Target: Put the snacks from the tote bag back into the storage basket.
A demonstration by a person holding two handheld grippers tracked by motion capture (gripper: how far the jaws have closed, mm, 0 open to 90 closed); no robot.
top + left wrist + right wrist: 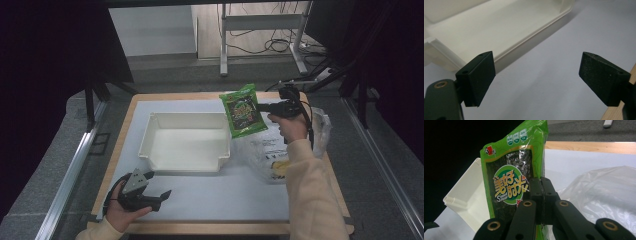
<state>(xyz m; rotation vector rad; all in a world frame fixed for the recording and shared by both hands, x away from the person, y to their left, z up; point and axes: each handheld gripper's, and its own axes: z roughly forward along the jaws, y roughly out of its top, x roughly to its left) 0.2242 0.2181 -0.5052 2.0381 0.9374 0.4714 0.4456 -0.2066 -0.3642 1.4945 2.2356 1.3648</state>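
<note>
The right gripper (541, 202) has its jaws pressed together on the edge of a flat green foil-and-plastic seaweed snack packet (511, 180), pinching the packet's side margin so the printed face stands upright in the right gripper view. In the high view the same packet (243, 111) hangs in the air just past the right rim of the white rectangular plastic bin (186, 141), above the desk (220, 197) and clear of it.

By the look of it the packet is very light, thin and limp, with a slick glossy skin. The dry sheets inside are likely brittle, so a squeeze on the middle could crack them. The sealed border is the sensible place to hold, and that is about where the jaws sit now. A grip on one edge lets the packet swing or twist, so it may flap as the hand travels.

The right hand (289, 126) is raised with the forearm reaching forward from the bottom right, the gripper level and pointing left toward the bin, above a crumpled clear plastic bag (267, 152).

The left gripper (150, 195) rests low near the front left of the desk, jaws apart with nothing between them, facing the bin's front wall (506, 30).
</note>
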